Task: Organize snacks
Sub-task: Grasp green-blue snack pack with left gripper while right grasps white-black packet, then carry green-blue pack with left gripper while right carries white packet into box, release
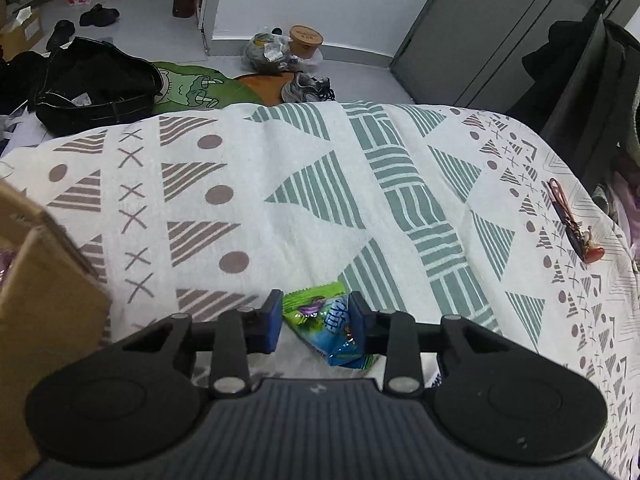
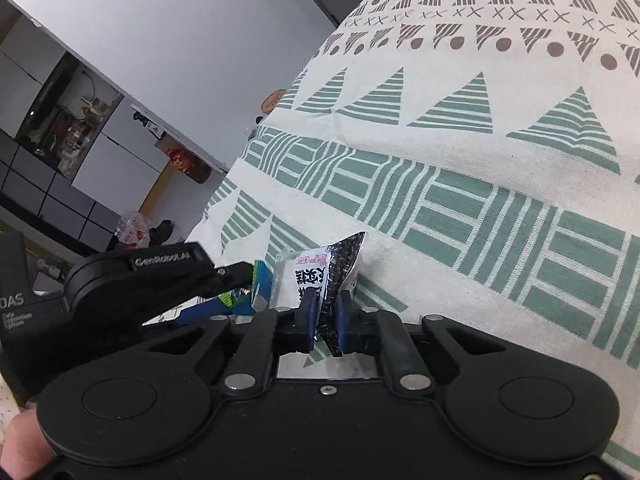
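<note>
Left gripper (image 1: pixel 316 320) sits low over the patterned tablecloth (image 1: pixel 280 168) near the table's near edge, jaws spread wide around a green and blue snack packet (image 1: pixel 320 316) that lies between the pads, not pinched. Right gripper (image 2: pixel 325 316) has its jaws nearly closed, clamped on a black and white snack bag (image 2: pixel 320 276) standing up off the cloth. A cardboard box (image 1: pixel 40 300) sits at the left edge, keys (image 1: pixel 572 224) by the right edge.
</note>
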A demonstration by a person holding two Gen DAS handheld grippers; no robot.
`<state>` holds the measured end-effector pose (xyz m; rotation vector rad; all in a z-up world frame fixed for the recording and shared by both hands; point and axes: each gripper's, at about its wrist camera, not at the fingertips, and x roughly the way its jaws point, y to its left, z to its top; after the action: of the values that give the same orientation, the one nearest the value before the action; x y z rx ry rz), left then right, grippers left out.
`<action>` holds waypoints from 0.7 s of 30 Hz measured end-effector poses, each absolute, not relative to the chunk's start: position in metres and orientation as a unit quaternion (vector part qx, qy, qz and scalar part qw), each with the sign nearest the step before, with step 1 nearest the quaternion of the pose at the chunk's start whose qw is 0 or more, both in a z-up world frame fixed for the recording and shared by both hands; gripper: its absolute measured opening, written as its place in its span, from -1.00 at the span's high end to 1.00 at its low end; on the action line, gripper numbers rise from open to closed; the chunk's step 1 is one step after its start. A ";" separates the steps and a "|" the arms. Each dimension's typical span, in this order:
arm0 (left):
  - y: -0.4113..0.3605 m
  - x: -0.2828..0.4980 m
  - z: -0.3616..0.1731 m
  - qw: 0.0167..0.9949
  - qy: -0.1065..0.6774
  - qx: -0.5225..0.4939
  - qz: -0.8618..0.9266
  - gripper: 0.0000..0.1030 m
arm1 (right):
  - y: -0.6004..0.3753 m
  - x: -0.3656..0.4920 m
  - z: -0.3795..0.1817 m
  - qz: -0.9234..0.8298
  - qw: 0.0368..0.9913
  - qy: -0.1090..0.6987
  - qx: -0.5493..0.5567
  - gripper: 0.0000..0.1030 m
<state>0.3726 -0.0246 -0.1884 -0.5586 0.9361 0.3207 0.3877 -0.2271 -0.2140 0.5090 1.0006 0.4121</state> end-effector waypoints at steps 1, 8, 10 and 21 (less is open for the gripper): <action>-0.024 0.369 -0.187 0.843 0.442 -0.266 0.152 0.37 | -0.228 0.386 -0.212 0.193 0.828 0.469 0.239 0.82; -0.020 0.342 -0.170 0.847 0.431 -0.268 0.155 0.37 | -0.228 0.375 -0.193 0.201 0.841 0.446 0.232 0.85; -0.016 0.334 -0.163 0.849 0.426 -0.270 0.159 0.37 | -0.226 0.372 -0.187 0.205 0.844 0.439 0.230 0.85; 0.000 0.291 -0.116 0.862 0.390 -0.277 0.168 0.37 | -0.210 0.354 -0.151 0.245 0.854 0.400 0.223 0.86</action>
<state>0.2906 -0.0003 -0.1156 -0.5811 0.8183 0.3522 0.3536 -0.2097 -0.1509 0.4700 0.8418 0.5158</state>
